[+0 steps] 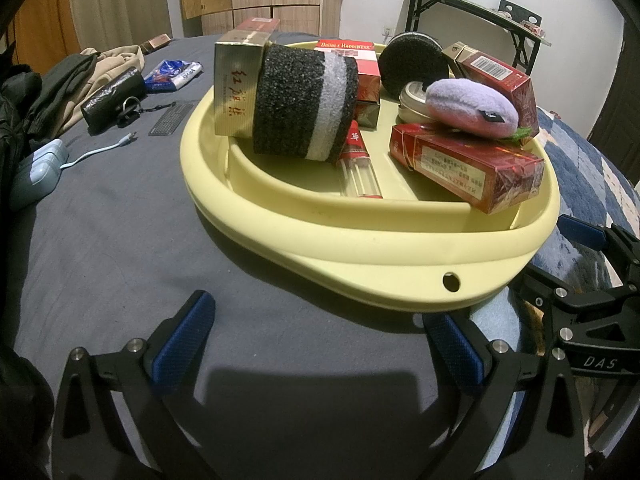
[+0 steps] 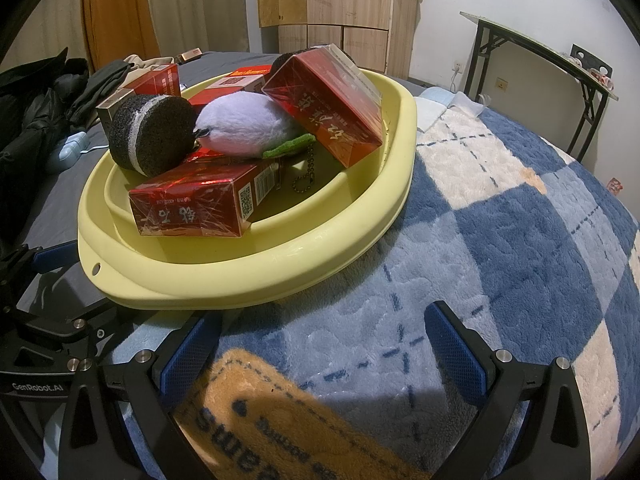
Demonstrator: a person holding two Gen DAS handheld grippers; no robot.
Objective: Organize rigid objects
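Left gripper (image 1: 316, 344) gapes wide, empty, over the grey bedsheet (image 1: 120, 240); right gripper (image 2: 324, 344) likewise spread, holding nothing, above the blue checked fleece blanket (image 2: 520, 240). Ahead, the pale yellow oval plastic basin (image 1: 360, 248) sits on the bed, its red cellophane-wrapped cigarette carton (image 1: 468, 168) lying flat, long axis crosswise.

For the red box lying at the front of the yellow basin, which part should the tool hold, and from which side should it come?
Grip the red box across its two long flat sides, near the end that rests over the basin's inner rim. Come from the front and slightly above with the right tool, already open. That end is exposed; the purple plush sits on the far part.
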